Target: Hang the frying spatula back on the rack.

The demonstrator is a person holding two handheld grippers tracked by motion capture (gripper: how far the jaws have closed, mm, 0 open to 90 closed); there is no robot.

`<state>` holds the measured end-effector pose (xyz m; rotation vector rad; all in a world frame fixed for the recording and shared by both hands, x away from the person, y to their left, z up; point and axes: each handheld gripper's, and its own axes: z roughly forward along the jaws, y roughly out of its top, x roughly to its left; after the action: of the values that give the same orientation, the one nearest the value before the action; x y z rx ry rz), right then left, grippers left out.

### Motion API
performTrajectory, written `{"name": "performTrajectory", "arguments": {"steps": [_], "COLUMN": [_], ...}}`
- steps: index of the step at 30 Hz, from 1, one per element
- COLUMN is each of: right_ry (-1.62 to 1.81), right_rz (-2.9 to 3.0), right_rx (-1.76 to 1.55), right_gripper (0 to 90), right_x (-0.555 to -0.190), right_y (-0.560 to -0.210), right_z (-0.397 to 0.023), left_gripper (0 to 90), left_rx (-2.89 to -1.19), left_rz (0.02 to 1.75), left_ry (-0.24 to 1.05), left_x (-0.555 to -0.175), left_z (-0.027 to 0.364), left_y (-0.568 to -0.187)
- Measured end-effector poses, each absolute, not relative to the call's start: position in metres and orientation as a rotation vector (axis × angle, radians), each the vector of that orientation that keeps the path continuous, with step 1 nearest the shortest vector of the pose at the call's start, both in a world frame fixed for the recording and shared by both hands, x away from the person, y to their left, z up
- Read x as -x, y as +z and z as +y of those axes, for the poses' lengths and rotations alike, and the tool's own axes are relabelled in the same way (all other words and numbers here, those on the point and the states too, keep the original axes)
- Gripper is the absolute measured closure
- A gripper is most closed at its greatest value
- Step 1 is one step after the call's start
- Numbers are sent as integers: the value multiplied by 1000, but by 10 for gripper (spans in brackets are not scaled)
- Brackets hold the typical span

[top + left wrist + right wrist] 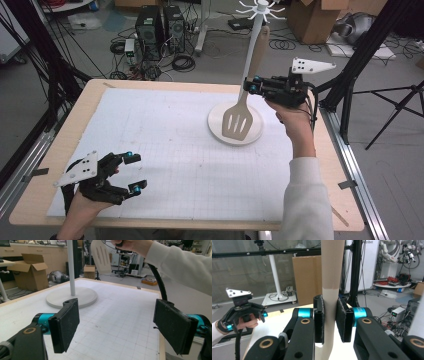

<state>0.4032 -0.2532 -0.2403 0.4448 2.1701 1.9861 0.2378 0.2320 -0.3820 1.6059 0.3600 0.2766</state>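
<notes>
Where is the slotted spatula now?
In the high view, the spatula hangs at the right, held by the right tongs, above the stand's round base.

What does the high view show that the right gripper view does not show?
High view: the slotted blade of the spatula hanging over the round base of the white stand, with its hooks on top.
Right gripper view: the right gripper pads pressing on the spatula handle, seen close.
Both: the left gripper, open, with nothing between its jaws.
</notes>
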Motion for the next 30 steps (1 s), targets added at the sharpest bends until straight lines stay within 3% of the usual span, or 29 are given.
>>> {"name": "performTrajectory", "arguments": {"steps": [30], "right_ry": [2059], "right_rz": [2181], "right_rx": [-525], "right_gripper": [784], "right_x": [-437], "right_y": [-247], "right_z": [-262], "left_gripper": [226], "left_rx": [-1593], "left_rz": [348], "left_ry": [242], "left_x": [-237], "left_z": [233], "left_y": [-381]}}
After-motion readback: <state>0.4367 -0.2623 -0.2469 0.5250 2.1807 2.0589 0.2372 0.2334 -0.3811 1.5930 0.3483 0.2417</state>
